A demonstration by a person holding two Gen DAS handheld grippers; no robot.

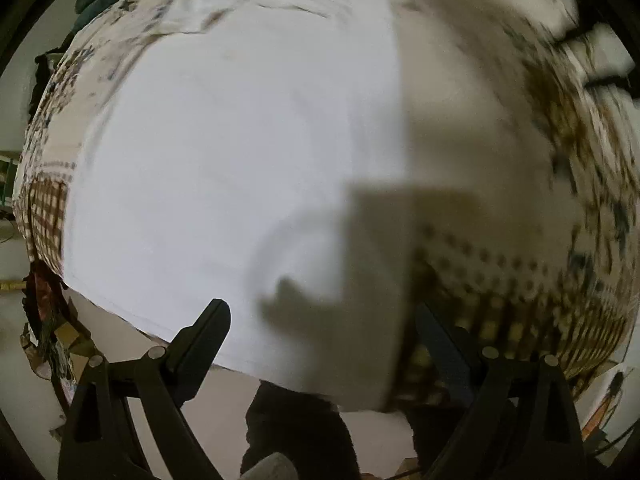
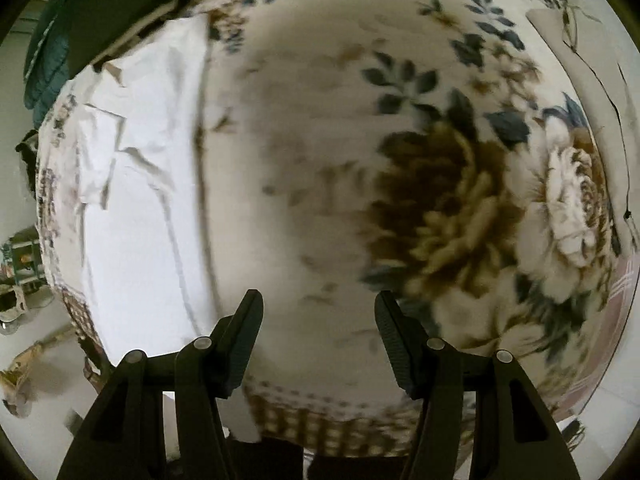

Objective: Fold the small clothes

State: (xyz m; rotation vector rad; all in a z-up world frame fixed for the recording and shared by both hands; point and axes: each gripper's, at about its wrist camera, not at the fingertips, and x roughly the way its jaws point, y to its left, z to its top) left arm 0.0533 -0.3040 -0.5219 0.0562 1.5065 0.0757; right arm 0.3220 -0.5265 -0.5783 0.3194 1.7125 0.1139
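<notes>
the white garment [image 1: 224,168] was a smooth, thin cloth with a straight stitched hem, and it lay flat on the floral bedspread [image 2: 460,200], a soft printed cover with big brown and cream flowers, dark blue leaves and a checked border along its edge. in the left wrist view a folded flap of the garment [image 1: 372,292] stood up in shadow over the near hem, and its edge was blurred. the left gripper [image 1: 320,320] had its two black fingers wide apart, one on each side of this flap; the right finger was partly hidden behind the cloth, so i could not tell if any finger touched it. the right gripper [image 2: 318,312] was released too, with the ribbed black pads apart and nothing between them. it hung above the bare bedspread, and the garment lay to the left of it, near but apart, with a creased sleeve and a seam line showing at the far end of the garment
</notes>
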